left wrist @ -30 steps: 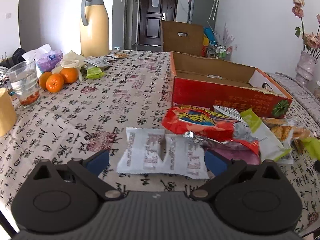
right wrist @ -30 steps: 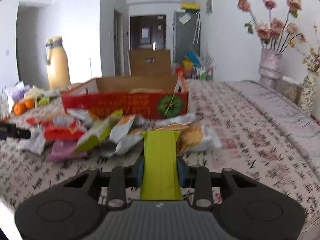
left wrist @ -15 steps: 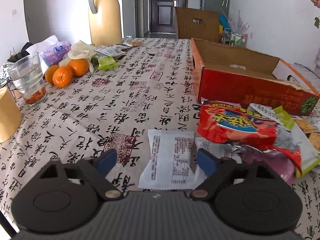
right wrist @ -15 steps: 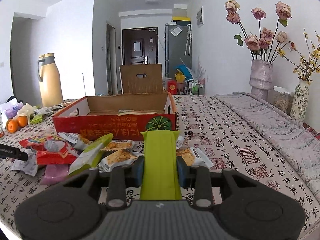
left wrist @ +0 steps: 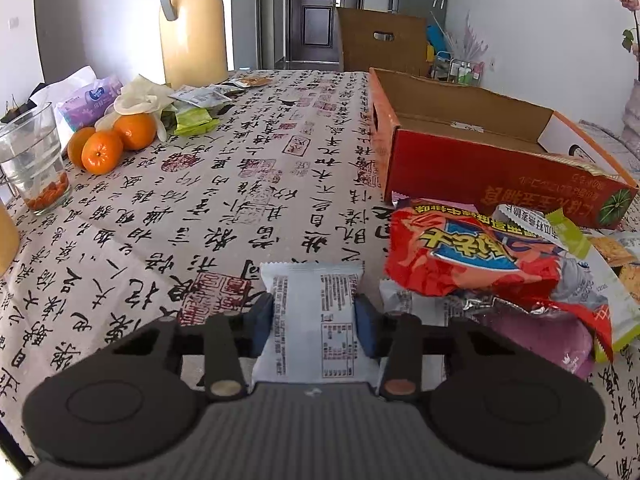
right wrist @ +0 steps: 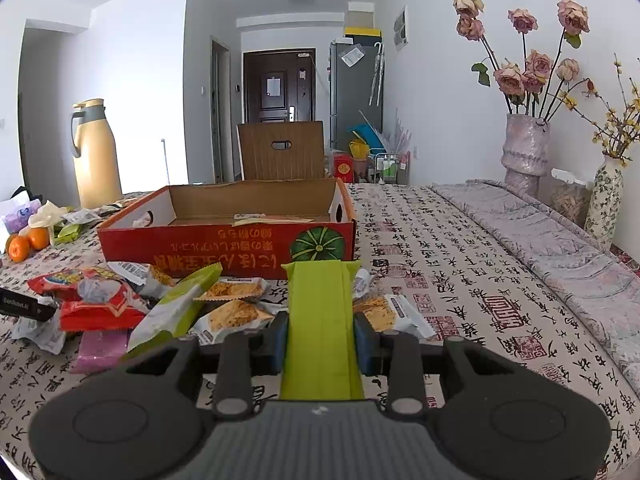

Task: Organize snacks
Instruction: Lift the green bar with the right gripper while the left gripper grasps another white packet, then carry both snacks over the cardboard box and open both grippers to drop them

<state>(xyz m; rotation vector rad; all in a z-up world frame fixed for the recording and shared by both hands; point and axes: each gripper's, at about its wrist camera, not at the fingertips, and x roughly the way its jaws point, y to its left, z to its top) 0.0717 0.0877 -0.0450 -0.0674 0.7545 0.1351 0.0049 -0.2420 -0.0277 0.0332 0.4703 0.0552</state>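
Note:
A white snack packet (left wrist: 312,292) lies on the printed tablecloth with my left gripper (left wrist: 314,320) around it. Its jaws are closing, and the blue pads (left wrist: 262,320) press on the packet's sides. My right gripper (right wrist: 320,336) is shut on a lime-green packet (right wrist: 320,300), held above the cloth just in front of the open red cardboard box (right wrist: 224,244). A red crisp bag (left wrist: 460,252) tops the loose snack pile (right wrist: 224,312) between the box and the white packet.
Oranges (left wrist: 108,144), a glass (left wrist: 36,160), a tissue pack (left wrist: 90,100) and a tall yellow jug (left wrist: 192,20) stand at the far left. More small packets (left wrist: 200,96) lie near the jug. Flower vases (right wrist: 524,148) and a folded grey cloth (right wrist: 560,232) are on the right.
My left gripper moved forward over the white packet and its jaws came together from wide open onto the packet's sides. The right gripper kept its hold on the green packet.

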